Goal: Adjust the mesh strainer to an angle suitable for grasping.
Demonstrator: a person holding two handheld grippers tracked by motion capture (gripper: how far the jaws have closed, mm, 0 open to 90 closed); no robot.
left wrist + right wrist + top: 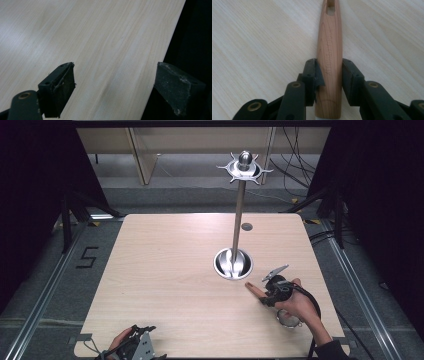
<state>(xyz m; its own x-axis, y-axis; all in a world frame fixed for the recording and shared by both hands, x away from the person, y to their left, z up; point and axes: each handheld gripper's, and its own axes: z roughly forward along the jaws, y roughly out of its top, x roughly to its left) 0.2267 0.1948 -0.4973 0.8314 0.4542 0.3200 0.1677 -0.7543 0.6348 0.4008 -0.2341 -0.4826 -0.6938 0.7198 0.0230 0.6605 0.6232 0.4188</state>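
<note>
A wooden handle [329,50] with a hanging hole at its far end lies low over the table, and my right gripper [329,72] is shut on it. In the high view that handle [254,290] points left from the right gripper [270,295], with a small metal strainer bowl [289,320] behind the hand. A tall steel stand [239,215] rises from a round base [233,263] just left of the handle, with a ring of hooks [244,168] at its top. My left gripper [137,332] rests at the table's near left edge, and its jaws [115,85] are open with nothing between them.
A small grey disc [247,226] is set in the tabletop behind the stand. The table's edge [162,62] runs just beside the left gripper's right jaw. Cables and metal rails lie on the floor around the table.
</note>
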